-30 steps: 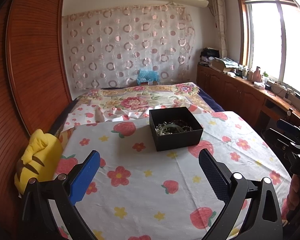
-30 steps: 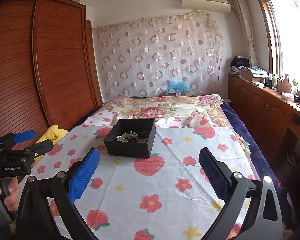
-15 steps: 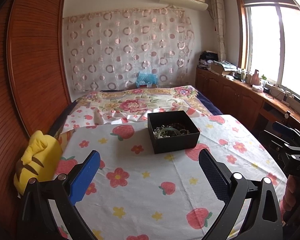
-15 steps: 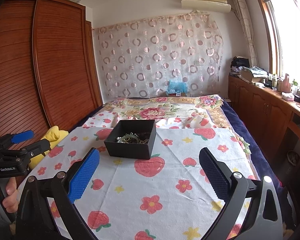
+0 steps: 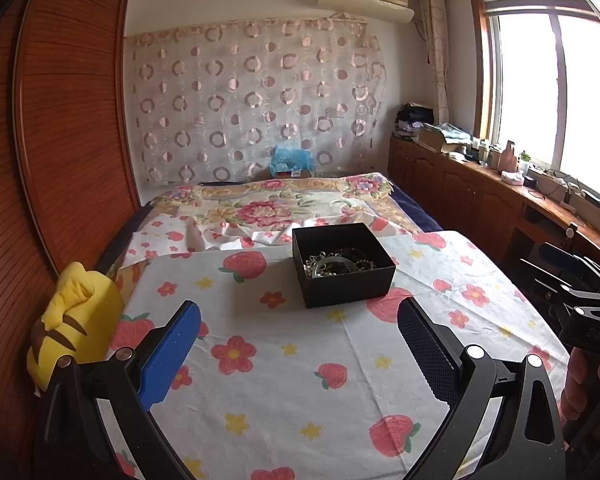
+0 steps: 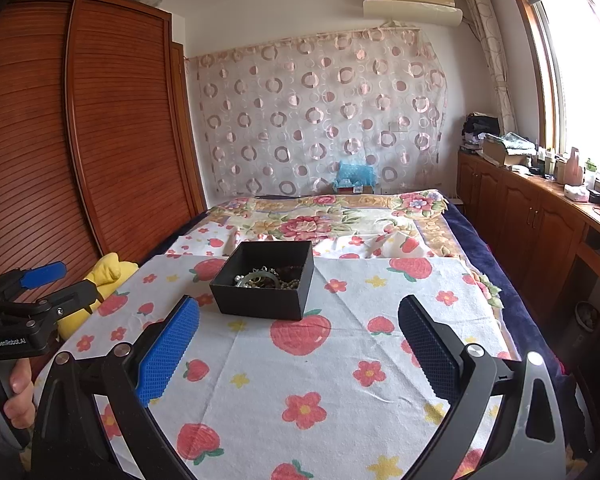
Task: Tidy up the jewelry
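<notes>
A bed (image 5: 416,216) carries a white cloth (image 5: 300,360) printed with strawberries and flowers over its near part. 1 open black box (image 5: 350,290) sits on the cloth toward the far middle, jewelry (image 5: 332,264) heaped inside. A flowered blanket (image 5: 284,208) covers the far part; a yellow plush (image 5: 74,320) lies at the left edge

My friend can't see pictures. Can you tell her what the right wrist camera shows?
An open black box of tangled jewelry sits on a strawberry-print cloth over a bed. The open, empty right gripper points toward it, and the left gripper is at the left edge.
</notes>
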Demonstrator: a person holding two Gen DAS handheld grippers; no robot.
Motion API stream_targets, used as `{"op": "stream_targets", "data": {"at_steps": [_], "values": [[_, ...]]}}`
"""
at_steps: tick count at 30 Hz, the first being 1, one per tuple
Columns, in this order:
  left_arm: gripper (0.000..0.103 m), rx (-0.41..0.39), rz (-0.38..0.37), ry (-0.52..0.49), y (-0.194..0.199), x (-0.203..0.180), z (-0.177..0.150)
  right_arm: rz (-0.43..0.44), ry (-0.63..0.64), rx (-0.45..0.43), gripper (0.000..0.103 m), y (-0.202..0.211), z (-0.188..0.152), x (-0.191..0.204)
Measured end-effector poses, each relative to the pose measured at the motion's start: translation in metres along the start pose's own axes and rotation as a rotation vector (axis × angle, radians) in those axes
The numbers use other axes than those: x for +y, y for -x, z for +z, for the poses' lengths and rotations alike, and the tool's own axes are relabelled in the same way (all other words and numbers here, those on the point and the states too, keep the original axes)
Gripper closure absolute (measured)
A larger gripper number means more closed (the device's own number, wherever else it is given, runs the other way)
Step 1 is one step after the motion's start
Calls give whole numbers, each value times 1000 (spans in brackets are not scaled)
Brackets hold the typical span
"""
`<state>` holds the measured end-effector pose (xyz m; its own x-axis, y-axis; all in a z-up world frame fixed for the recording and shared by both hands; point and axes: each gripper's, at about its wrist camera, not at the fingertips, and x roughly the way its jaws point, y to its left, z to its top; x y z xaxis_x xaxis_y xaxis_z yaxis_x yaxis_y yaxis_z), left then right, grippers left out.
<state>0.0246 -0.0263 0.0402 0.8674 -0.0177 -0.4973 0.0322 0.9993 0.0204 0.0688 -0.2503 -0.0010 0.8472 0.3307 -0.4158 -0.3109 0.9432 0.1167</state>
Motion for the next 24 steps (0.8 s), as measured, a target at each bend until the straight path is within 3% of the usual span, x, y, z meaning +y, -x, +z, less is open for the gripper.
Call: {"op": "stream_targets", "data": {"at_steps": [24], "values": [[8, 0, 1, -1, -1, 2, -2, 0, -1, -3, 3, 0, 0, 0]]}}
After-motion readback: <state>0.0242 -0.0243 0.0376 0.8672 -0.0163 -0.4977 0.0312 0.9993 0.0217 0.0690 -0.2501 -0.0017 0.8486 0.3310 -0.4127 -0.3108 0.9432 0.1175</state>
